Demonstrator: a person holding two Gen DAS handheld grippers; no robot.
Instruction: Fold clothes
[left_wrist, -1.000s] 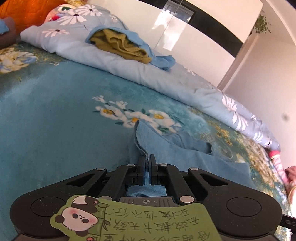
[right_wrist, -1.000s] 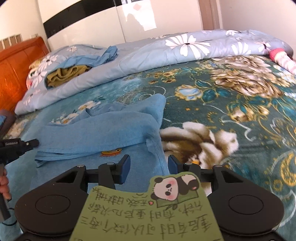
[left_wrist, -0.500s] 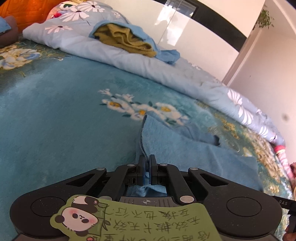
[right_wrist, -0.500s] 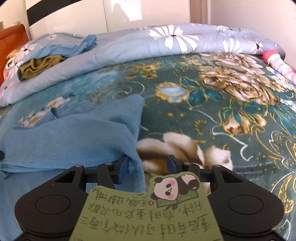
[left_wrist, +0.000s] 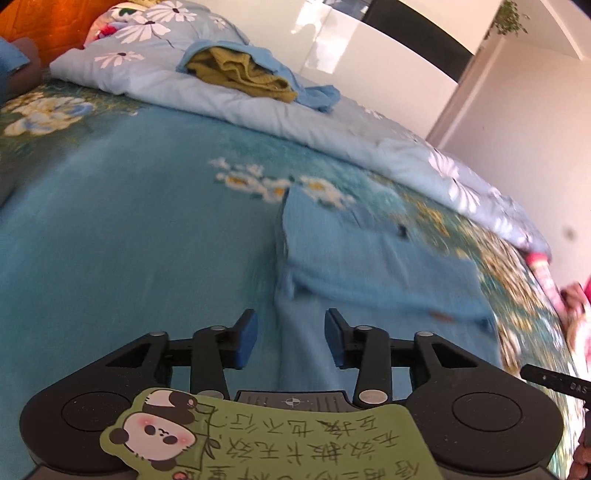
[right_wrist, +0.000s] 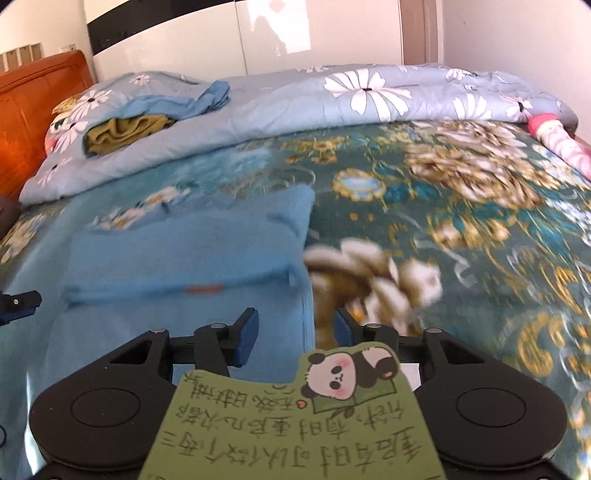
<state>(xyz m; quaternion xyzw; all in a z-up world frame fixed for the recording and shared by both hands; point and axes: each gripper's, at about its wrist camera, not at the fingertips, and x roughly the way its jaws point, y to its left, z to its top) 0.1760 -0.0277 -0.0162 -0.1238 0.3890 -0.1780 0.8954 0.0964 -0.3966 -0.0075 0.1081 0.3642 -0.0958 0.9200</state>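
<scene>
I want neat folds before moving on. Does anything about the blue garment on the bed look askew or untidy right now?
Slightly. The blue garment lies folded over itself, but a loose flap at its far end sits rumpled rather than flat. Both the left claw and right claw are open, gripping nothing.

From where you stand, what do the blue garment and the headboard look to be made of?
The blue garment looks like soft matte knit cotton, judging by its limp folds and creases. The headboard looks like glossy varnished wood, orange-brown with a sheen, though laminate can't be ruled out.
</scene>
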